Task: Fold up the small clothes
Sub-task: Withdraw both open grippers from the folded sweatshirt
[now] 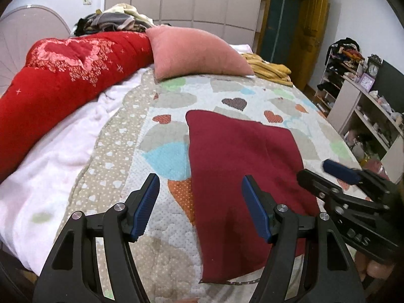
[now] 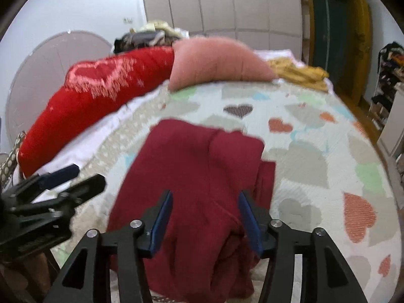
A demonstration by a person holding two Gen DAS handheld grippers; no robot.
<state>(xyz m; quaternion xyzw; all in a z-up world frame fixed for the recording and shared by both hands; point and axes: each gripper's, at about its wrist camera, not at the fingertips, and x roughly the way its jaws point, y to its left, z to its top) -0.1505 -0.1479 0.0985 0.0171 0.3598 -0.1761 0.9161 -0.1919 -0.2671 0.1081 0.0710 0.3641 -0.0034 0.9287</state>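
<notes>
A dark red garment (image 1: 237, 166) lies folded lengthwise on the heart-patterned quilt (image 1: 161, 156), reaching the bed's near edge. My left gripper (image 1: 200, 184) is open and empty, above the garment's left edge. My right gripper (image 2: 205, 203) is open and empty, hovering over the garment's (image 2: 192, 171) near end; it also shows in the left wrist view (image 1: 325, 171) at the garment's right side. The left gripper shows in the right wrist view (image 2: 73, 176) at the far left.
A red quilted duvet (image 1: 65, 80) lies along the left of the bed. A pink pillow (image 1: 197, 53) and yellow clothes (image 1: 270, 68) sit at the far end. A clothes pile (image 1: 116, 20) lies behind. Shelves (image 1: 366, 106) stand on the right.
</notes>
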